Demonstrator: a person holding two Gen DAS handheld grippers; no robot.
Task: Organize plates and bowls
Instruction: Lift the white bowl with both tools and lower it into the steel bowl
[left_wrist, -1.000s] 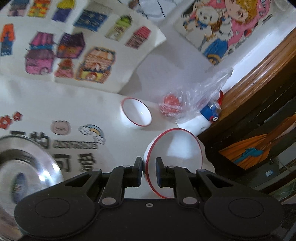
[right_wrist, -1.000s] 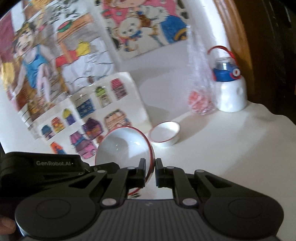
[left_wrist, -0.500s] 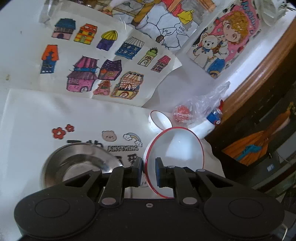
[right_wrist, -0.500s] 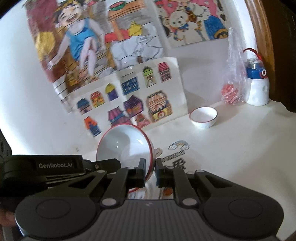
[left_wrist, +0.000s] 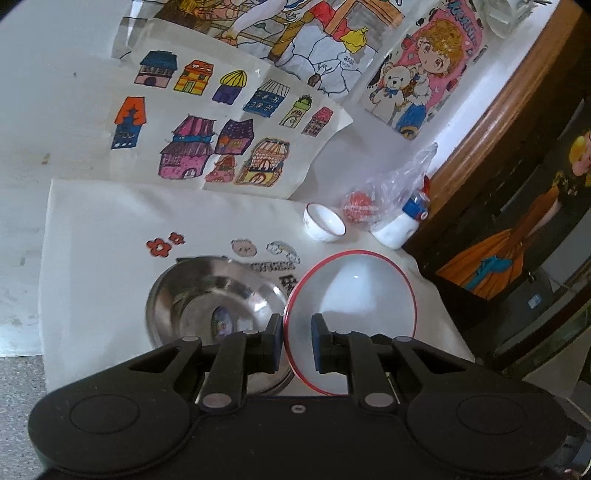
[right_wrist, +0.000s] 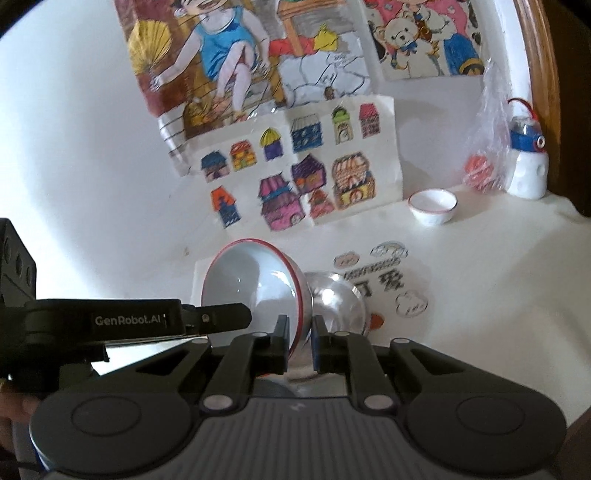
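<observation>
Both grippers have hold of one large white bowl with a red rim (left_wrist: 354, 295), carried tilted above the table. The left gripper (left_wrist: 297, 341) is clamped on the bowl's near-left rim, one pad outside the wall and one inside. The right gripper (right_wrist: 298, 343) pinches the opposite edge of that same bowl (right_wrist: 255, 284), its fingers drawn tight on the rim; in the right wrist view the left gripper's black arm reaches in from the left to the bowl.

Under and just left of the held bowl sits a shiny steel bowl (left_wrist: 207, 295) on a white tablecloth (left_wrist: 99, 236) printed with red flowers, a small bear face, a rainbow cloud and dark lettering. Farther off to the right stands a small white bowl with a red rim (left_wrist: 324, 223), upright and apart from the others. Just beyond it lie a clear plastic bag with something red inside (left_wrist: 384, 192) and a white bottle with a blue cap (left_wrist: 400, 225). Children's coloured drawings of houses (left_wrist: 221, 136) lean against the white wall at the far side
</observation>
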